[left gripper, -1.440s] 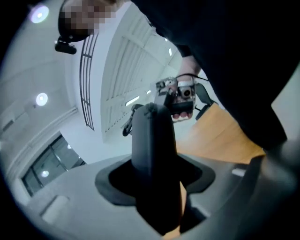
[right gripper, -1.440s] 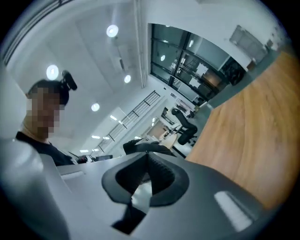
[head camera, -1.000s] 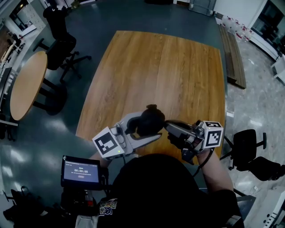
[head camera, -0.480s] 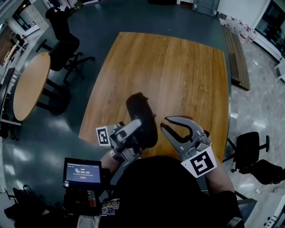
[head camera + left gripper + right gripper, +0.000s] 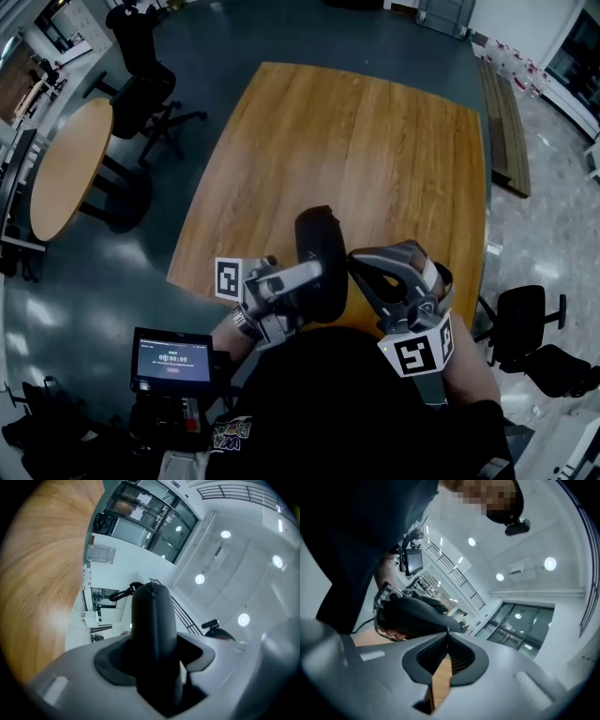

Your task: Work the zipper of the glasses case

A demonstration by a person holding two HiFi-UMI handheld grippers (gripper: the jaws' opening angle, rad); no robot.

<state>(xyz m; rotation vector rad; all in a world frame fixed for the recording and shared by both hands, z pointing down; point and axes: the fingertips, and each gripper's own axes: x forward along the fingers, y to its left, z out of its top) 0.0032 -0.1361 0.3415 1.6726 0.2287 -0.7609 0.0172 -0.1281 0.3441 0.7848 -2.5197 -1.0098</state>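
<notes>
A black glasses case (image 5: pixel 319 251) is held up over the near edge of the wooden table (image 5: pixel 375 141). My left gripper (image 5: pixel 314 281) is shut on its lower part, with the jaws standing wide around it. In the left gripper view the case (image 5: pixel 152 625) rises straight out from between the jaws of the left gripper (image 5: pixel 154 653). My right gripper (image 5: pixel 354 261) sits at the case's right edge with its jaws closed to the tips. In the right gripper view a tiny zipper pull (image 5: pixel 447 630) is pinched at the tips of the right gripper (image 5: pixel 447 633), and the case (image 5: pixel 412 616) lies just behind.
A round table (image 5: pixel 66 169) and black office chairs (image 5: pixel 141 94) stand on the left. A long bench (image 5: pixel 506 122) and another chair (image 5: pixel 525 319) are on the right. A small screen (image 5: pixel 169 356) hangs at the person's waist.
The case has swung from leaning left to nearly upright and moved right. The right gripper, open and apart from the case half a second ago, has closed at the case's right edge.
</notes>
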